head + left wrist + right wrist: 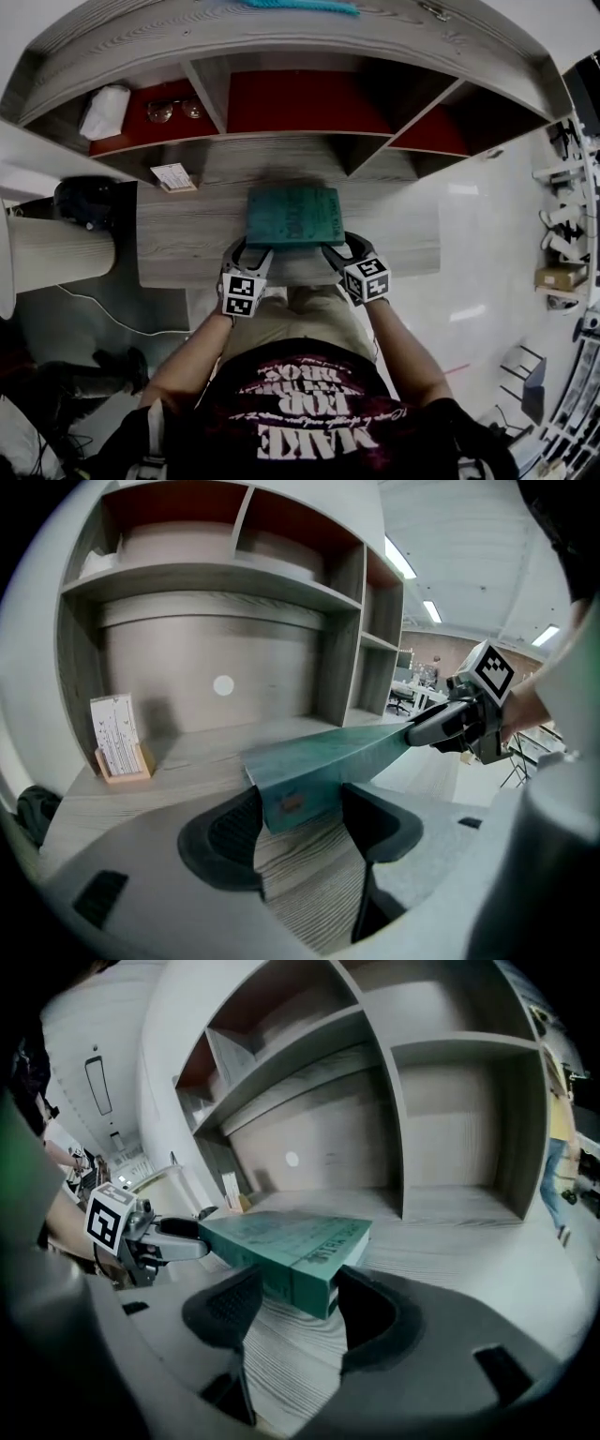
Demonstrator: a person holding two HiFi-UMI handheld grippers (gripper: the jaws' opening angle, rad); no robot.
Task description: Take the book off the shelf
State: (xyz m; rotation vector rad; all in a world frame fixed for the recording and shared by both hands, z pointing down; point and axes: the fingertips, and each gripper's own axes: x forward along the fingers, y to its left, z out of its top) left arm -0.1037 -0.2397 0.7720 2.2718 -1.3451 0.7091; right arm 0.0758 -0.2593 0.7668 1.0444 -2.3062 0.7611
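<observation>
Both tongs are clamped on the same thing: the left tongs [302, 801] have their pads pinching the near left corner of the teal rectangular hardcover book [293, 216], and the right tongs [298, 1288] are closed on its near right corner, so the book spans between the two. It's lying flat-ish, cover up, with the lettered spine on the right tongs' side. It sits low at the pale grey wood-grain tabletop [178, 248], out in front of the shelf and not in any compartment. Honestly can't tell if its underside actually touches the wood or sits just above it.

Further back on the left of the tabletop there's a small white printed card in a wooden holder [120, 747], well apart from the book. Behind that is the grey wooden shelf unit with red back panels [300, 145]. Its upper left compartment has a pair of glasses [174, 111] and a crumpled white thing [105, 112] beside them.
</observation>
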